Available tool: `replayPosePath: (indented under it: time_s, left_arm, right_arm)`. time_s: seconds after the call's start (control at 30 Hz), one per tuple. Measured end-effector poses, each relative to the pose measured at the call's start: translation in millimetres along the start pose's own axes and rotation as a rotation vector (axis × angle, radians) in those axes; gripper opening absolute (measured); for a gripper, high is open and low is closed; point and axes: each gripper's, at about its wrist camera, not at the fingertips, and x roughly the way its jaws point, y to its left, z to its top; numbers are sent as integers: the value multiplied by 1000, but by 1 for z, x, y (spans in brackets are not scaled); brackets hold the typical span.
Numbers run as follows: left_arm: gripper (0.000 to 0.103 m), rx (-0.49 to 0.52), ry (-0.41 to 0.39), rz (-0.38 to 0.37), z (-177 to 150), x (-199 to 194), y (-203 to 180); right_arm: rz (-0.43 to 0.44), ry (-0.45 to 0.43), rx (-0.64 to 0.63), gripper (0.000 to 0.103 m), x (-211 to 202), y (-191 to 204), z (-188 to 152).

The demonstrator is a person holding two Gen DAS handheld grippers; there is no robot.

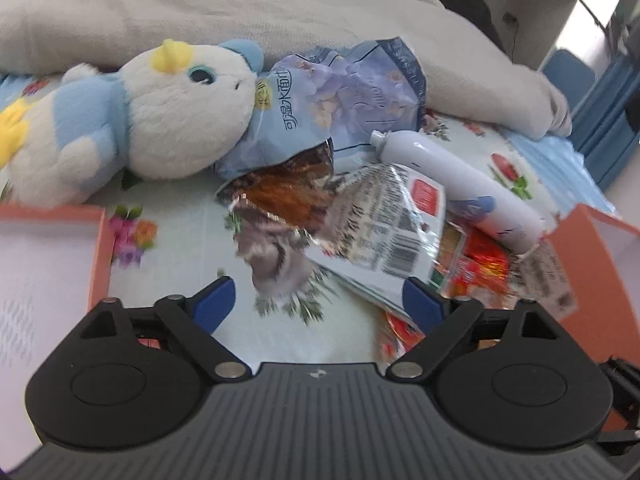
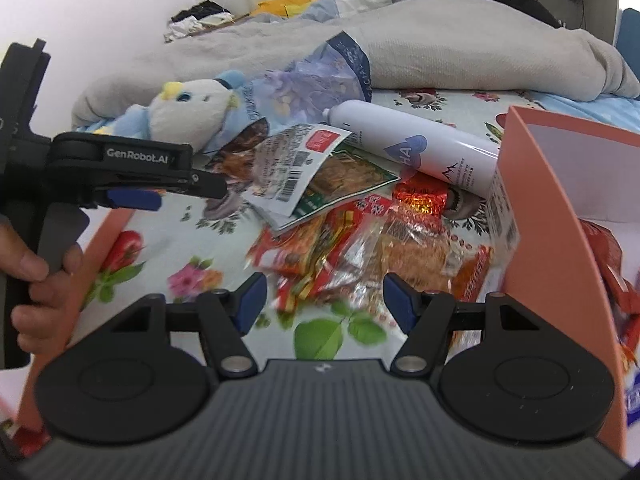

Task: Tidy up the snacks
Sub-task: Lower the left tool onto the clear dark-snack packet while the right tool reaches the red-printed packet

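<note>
Snack packets lie in a heap on the floral bedsheet. A silver packet with a barcode (image 1: 384, 220) lies over a brown foil packet (image 1: 288, 196); red packets (image 1: 476, 264) lie to its right. My left gripper (image 1: 318, 304) is open and empty, just short of the barcode packet. It also shows from the side in the right wrist view (image 2: 176, 192). My right gripper (image 2: 324, 300) is open and empty, just short of the red and clear packets (image 2: 360, 252). The barcode packet (image 2: 296, 164) lies farther back.
An orange box (image 1: 98, 252) stands at the left and another (image 2: 548, 216) at the right, with red packets inside. A white spray can (image 2: 420, 152), a blue-and-white plush toy (image 1: 152, 120), a large blue bag (image 1: 340, 100) and a grey blanket (image 1: 240, 12) lie behind the heap.
</note>
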Motion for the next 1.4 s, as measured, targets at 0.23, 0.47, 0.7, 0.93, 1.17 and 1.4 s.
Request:
replayPosePath:
  time_s: [0.23,0.47,0.7,0.93,1.17,1.4]
  left_arm:
    - [95,151,27,58,26,52,5]
    - [97,282,12,67,41,85,15]
    - [97,400,-44,62,46,90,10]
    - [97,479,-55,30,48,97,2]
    - [90,519,-56,27,45,102,-4]
    - [64,492,-41,28,46,98,-3]
  right_arm:
    - [5,41,2,68,40,-4,12]
    - [4,74,-24,85,66,1,15]
    - [-21,49,-96,88,77,14,20]
    - [-12,50,-135,89,84,19,19]
    - [18,50,-162,68,79,28,18]
    - [25,51,-157,18,73,38,20]
